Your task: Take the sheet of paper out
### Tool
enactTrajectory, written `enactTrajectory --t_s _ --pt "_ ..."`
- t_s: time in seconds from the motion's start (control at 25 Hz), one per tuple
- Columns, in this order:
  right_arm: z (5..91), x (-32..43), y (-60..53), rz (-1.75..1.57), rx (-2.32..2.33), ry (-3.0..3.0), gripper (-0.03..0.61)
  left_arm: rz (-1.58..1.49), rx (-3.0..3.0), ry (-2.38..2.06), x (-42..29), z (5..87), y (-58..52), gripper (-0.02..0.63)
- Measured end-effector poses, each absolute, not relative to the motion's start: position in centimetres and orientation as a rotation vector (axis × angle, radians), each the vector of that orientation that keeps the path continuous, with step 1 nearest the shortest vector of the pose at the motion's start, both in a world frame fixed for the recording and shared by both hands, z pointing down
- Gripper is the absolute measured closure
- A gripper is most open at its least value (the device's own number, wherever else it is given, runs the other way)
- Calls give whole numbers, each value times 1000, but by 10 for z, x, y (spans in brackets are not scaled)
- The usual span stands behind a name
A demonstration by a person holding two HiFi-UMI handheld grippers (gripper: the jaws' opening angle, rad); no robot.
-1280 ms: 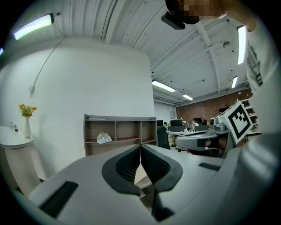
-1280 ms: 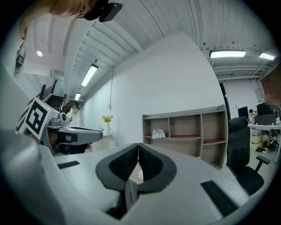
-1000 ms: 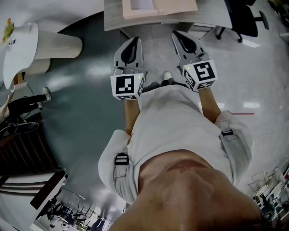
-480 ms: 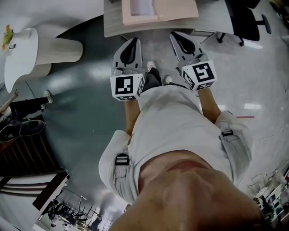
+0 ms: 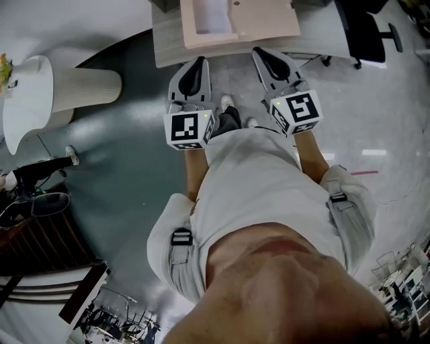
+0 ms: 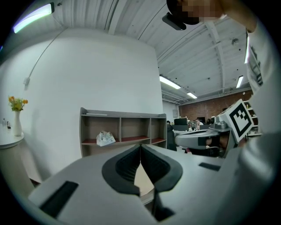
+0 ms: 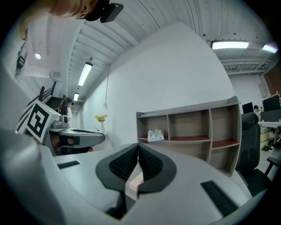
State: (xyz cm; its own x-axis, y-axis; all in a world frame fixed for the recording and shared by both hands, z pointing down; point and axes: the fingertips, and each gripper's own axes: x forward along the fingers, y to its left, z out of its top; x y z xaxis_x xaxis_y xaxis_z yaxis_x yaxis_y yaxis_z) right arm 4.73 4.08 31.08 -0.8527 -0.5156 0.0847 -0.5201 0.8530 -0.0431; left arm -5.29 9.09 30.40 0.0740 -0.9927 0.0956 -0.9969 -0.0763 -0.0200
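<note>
The person is holding two tools out level in front of the body, one in each hand. In the head view the left tool (image 5: 199, 60) and the right tool (image 5: 258, 50) are sitting side by side but well apart, and both are pointing at the near edge of one grey counter (image 5: 168, 41). The left tool's two jaws are pressing together at their tips with nothing between them, as its own view is showing (image 6: 140, 147). The right tool's two jaws are likewise meeting tip to tip and gripping nothing (image 7: 138, 147).

One flat beige box (image 5: 265, 17) is lying on the grey counter, just beyond the tool tips. The one sheet of paper (image 5: 213, 13) is showing white in the open left part of that box, and neither tool is touching it.

Both gripper views are facing one wooden shelf unit (image 6: 120, 132) against the white wall, with three open compartments in a row. One crumpled white bag (image 6: 105, 138) is sitting in the left compartment.

Off to the person's left, one round white counter (image 5: 27, 91) is standing on the dark floor, and one vase of flowers (image 6: 16, 115) is standing on it. One black office chair (image 5: 366, 27) is standing to the right of the grey counter. The person's two shoes (image 5: 228, 104) are showing on the floor between the tools.
</note>
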Motion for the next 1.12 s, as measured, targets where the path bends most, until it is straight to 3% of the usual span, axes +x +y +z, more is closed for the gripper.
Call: enactTrajectory --t_s 1.12 --pt "297 -76 -58 30 1059 -2844 558 54 2460 -1899 -177 292 -30 591"
